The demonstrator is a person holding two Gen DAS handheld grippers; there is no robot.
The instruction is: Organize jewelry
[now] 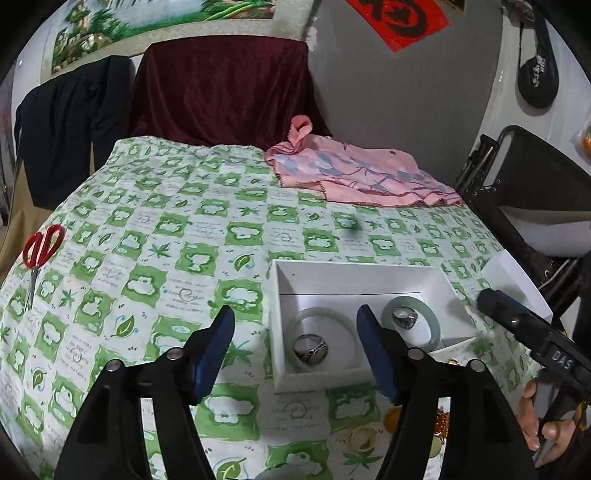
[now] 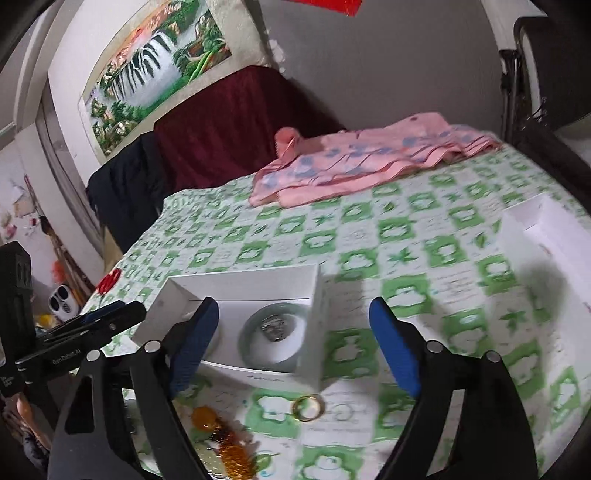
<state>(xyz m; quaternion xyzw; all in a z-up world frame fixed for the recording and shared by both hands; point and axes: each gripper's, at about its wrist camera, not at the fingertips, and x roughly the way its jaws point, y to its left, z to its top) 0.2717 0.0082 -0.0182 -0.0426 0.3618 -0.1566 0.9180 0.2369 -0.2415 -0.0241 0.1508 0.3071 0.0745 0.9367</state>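
I see a matt white card box (image 1: 280, 380) on soft printed cloth (image 1: 155, 236). Glossy jade bangles (image 1: 436, 325) inside. My gold ring (image 2: 308, 407) looks polished metal.

Setting: a lived-in room of a home. Indicators: a table under a green-and-white printed cloth (image 1: 184, 236), a waterfall landscape picture (image 2: 155, 74) and a red paper decoration (image 1: 399, 18) on the wall, and a dark jacket (image 1: 70, 122) draped beside a maroon-covered piece of furniture (image 1: 225, 92). A folded pink cloth (image 1: 354, 173) and red-handled scissors (image 1: 38, 254) lie on the table.
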